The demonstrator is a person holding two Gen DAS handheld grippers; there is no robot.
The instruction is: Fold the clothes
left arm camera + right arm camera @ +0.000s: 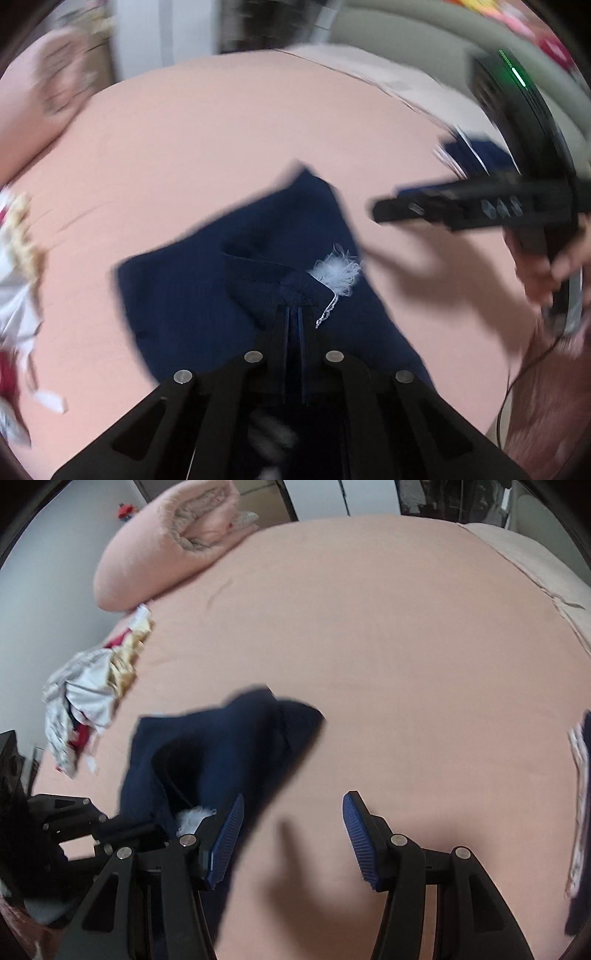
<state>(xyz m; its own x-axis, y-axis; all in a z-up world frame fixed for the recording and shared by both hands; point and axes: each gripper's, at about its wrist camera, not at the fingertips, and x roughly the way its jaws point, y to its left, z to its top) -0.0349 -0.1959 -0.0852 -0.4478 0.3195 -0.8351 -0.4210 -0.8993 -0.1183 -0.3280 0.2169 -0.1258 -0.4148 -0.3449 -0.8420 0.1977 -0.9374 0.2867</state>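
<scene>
Left gripper (293,314) jaws pinch the navy garment (207,280); right gripper (293,834) (jaws spread) should take the opposite edge.

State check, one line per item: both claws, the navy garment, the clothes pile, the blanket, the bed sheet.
left claw: shut on navy garment
right claw: open, nothing between its fingers
navy garment: partly folded, one edge pinched and lifted, frayed white patch showing
clothes pile: crumpled, unfolded, at the sheet's left edge
pink blanket: rolled up at the far end
pink bed sheet: spread flat, lightly creased
</scene>
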